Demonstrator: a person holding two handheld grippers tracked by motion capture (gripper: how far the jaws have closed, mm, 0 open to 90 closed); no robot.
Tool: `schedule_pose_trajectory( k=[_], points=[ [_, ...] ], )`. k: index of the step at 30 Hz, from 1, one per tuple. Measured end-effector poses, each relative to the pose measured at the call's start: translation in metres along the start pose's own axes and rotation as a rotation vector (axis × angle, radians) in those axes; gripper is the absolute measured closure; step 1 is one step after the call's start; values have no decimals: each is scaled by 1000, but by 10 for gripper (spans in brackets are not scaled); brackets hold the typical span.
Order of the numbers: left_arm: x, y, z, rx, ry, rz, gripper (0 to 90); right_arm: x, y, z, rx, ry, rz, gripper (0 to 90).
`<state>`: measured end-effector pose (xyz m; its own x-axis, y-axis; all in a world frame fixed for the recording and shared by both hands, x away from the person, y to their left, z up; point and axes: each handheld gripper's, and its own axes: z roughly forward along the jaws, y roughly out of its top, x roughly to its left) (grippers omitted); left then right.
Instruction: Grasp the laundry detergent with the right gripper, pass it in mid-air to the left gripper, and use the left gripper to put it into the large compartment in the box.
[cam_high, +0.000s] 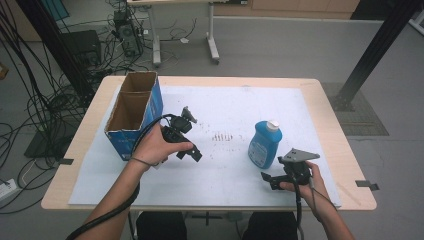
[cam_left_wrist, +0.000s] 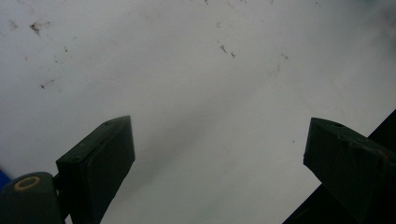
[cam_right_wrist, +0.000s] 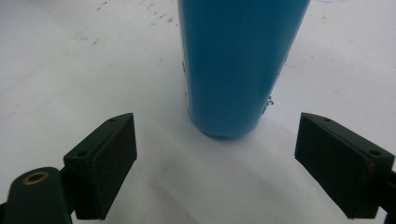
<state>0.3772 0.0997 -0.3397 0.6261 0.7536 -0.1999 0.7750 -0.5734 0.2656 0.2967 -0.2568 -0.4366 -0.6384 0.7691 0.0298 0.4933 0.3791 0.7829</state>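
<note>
Right gripper (cam_right_wrist: 215, 163) gapes — blue bottle (cam_right_wrist: 238, 60) just ahead.

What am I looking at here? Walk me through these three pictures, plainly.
A person sits at a table with a hand-held gripper in each hand. The high view looks down from above. The other two come from cameras riding on the grippers, looking along their black fingers. On the white sheet stand a blue bottle with a white cap and an open cardboard box. The left gripper is open over bare sheet. The right gripper is open too, with the bottle just ahead, untouched. Nothing is held.
</note>
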Motion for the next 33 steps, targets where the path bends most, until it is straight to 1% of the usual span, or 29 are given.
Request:
schedule_pose_trajectory(
  k=[4,8,12,13,22,25,31,33],
  points=[
    [-1,0,-1,-1,0,1,91,0,-3,2,-14,5,3,114],
    [-2,1,-2,0,0,6,91,0,-5,4,-30,3,18,105],
    [-4,2,-1,2,1,8,90,0,-6,5,-57,10,35,99],
    [-4,2,-1,3,0,6,88,-1,-6,5,-76,15,42,97],
    [-6,3,0,11,2,9,84,-2,-5,7,-124,15,48,93],
    [-6,3,0,11,1,9,84,-2,-4,8,-149,15,54,92],
    [-6,1,1,18,0,8,85,-2,-4,10,-178,17,63,91],
    [-5,1,1,18,-1,7,85,-2,-4,11,-181,20,59,88]
  ],
)
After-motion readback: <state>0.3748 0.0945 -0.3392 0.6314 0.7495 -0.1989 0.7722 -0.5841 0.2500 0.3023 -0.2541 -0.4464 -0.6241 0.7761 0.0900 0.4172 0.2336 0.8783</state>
